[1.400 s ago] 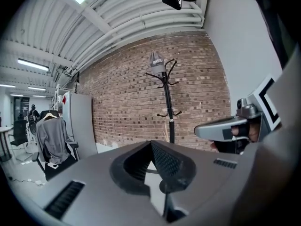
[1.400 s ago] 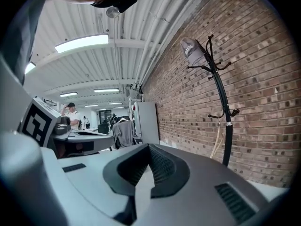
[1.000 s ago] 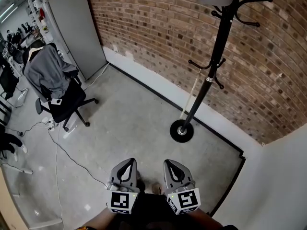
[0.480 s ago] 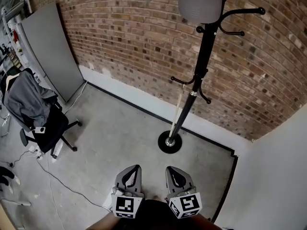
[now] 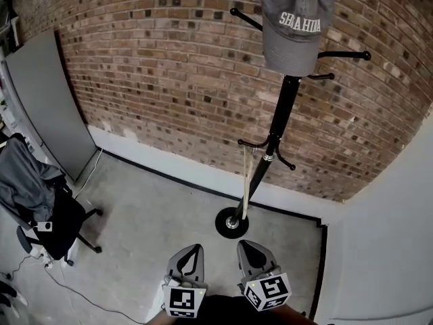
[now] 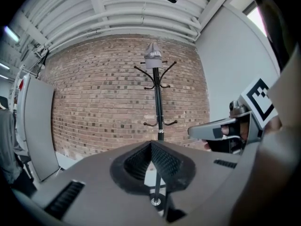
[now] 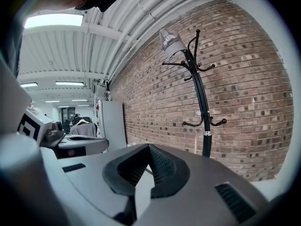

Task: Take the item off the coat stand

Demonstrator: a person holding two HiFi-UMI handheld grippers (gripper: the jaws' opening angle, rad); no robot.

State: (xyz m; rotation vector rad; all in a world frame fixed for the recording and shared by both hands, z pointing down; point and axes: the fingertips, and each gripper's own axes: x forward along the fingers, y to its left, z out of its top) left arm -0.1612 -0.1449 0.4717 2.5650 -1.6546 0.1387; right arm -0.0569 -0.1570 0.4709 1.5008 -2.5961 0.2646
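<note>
A grey cap [image 5: 295,26] with white lettering hangs on top of a black coat stand [image 5: 270,141] that rises from a round base [image 5: 231,223] against the brick wall. The cap [image 6: 152,59] also shows far ahead in the left gripper view, and the cap [image 7: 170,42] sits high up in the right gripper view. My left gripper [image 5: 191,251] and right gripper [image 5: 248,248] are held low and close to my body, side by side, well short of the stand. Both are shut with nothing between the jaws.
A brick wall [image 5: 169,80] runs behind the stand, meeting a white wall [image 5: 392,235] at the right corner. A grey panel [image 5: 40,100] leans at the left. An office chair [image 5: 40,215] draped with a grey jacket stands at far left, cables on the concrete floor near it.
The head view has tilted upward and nearer the stand, so the cap is now fully in view. The chair has slid toward the left edge. Both grippers stay shut and low.
</note>
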